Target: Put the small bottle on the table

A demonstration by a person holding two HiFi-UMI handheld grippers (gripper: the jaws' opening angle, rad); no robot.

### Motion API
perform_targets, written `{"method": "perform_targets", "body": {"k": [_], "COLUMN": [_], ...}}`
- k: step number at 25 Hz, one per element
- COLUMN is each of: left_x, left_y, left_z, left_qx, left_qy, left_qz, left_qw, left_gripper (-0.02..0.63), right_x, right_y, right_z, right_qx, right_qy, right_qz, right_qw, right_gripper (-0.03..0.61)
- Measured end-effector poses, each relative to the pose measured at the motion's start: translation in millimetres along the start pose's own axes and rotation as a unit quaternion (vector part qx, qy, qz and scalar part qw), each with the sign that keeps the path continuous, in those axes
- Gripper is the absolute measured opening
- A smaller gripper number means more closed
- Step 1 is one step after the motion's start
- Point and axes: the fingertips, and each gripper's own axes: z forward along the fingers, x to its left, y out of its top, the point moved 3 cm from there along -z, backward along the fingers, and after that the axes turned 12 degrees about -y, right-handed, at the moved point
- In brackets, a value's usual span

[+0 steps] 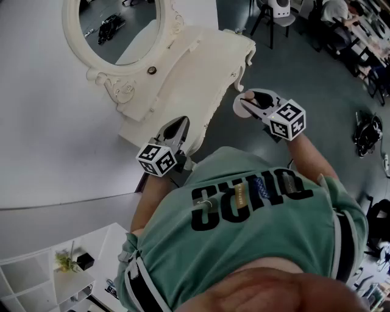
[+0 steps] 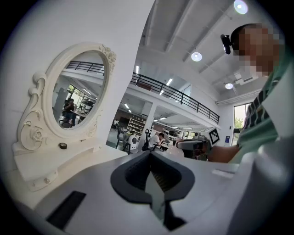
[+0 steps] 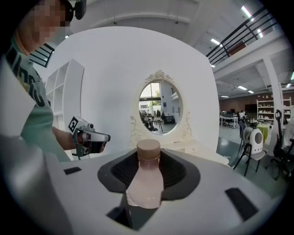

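My right gripper [image 3: 149, 160] is shut on the small bottle [image 3: 144, 183], which is pale pink with a brown cap and has its cap toward the jaw tips. In the head view the right gripper [image 1: 248, 100] hovers over the floor just off the right end of the white dressing table [image 1: 183, 73]. The bottle's cap [image 1: 247, 95] peeks out at its tips. My left gripper [image 1: 173, 129] is near the table's front edge, shut with nothing between its jaws [image 2: 149, 155]. Both grippers are held in the air, apart from the table.
An oval mirror [image 1: 113, 27] in a carved white frame stands at the back of the dressing table. A white shelf unit with a small plant [image 1: 64, 261] is at lower left. Chairs and desks [image 1: 277, 12] stand beyond, and a black bag [image 1: 367, 131] lies on the floor at right.
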Motion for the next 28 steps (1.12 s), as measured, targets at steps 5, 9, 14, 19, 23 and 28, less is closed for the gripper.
{"method": "perform_targets", "body": {"k": [5, 9, 14, 19, 23, 28], "left_x": [-2, -3, -5, -12, -22, -40], "left_y": [-2, 0, 0, 1, 1, -5], "left_z": [2, 4, 7, 16, 27, 53], "left_qx": [0.001, 0.001, 0.003, -0.004, -0.015, -0.030], "left_qy": [0.000, 0.001, 0.004, 0.013, 0.028, 0.050], "left_qz": [0.000, 0.001, 0.002, 0.009, 0.012, 0.012], "left_qw": [1.0000, 1.0000, 1.0000, 0.9999, 0.9994, 0.9982], "left_gripper": [0.009, 0.009, 0.009, 0.009, 0.009, 0.009], "right_x": [-1, -4, -7, -15, -27, -51], "right_y": [-1, 0, 0, 1, 5, 7], "right_z": [-1, -2, -2, -6, -14, -25], "right_qx": [0.000, 0.000, 0.000, -0.001, -0.004, -0.004], "right_qy": [0.002, 0.004, 0.005, 0.018, 0.034, 0.055], "right_qz": [0.000, 0.000, 0.001, -0.004, -0.008, -0.018], "right_qw": [1.000, 1.000, 1.000, 1.000, 0.999, 0.998], "right_gripper": [0.132, 0.132, 0.132, 0.132, 0.132, 0.132]}}
